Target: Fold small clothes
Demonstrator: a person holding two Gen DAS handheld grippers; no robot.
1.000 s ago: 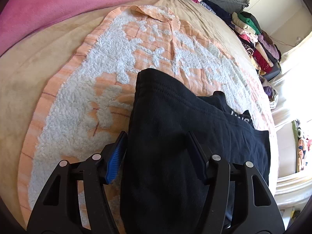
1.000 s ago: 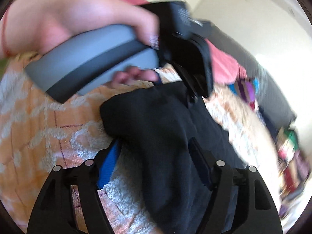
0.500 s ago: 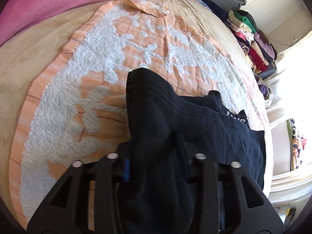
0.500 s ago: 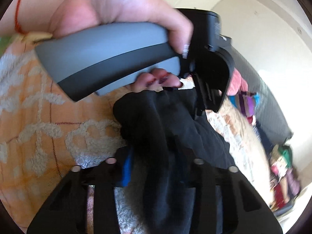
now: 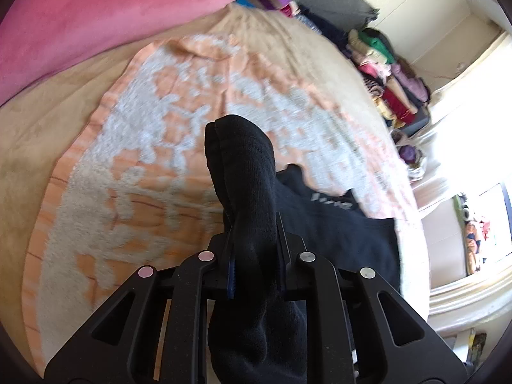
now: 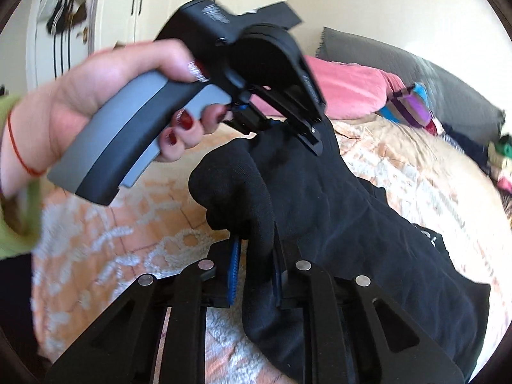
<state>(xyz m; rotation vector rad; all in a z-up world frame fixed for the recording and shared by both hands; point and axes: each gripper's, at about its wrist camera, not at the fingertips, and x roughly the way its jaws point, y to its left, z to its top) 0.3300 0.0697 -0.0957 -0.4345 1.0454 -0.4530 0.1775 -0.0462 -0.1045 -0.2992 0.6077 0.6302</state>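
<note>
A black garment [image 5: 336,224] with small white lettering lies on an orange and white fluffy towel [image 5: 153,147] on a bed. My left gripper [image 5: 254,256] is shut on one edge of the garment and lifts it off the towel. My right gripper [image 6: 254,265] is shut on another bunched edge of the same garment [image 6: 352,224]. In the right wrist view the left gripper [image 6: 288,128], held by a hand with red nails, pinches the cloth just ahead, raised above the bed.
A pink pillow [image 5: 96,19] lies at the bed's far left. Stacks of folded clothes [image 5: 390,86] line the far right edge. A grey headboard cushion [image 6: 416,73] and a white wardrobe [image 6: 144,6] stand behind. Beige bedspread [image 5: 38,121] surrounds the towel.
Both grippers went from open around the garment's edge to shut on it. They have since lifted the cloth up off the towel, with the left gripper rising higher.
</note>
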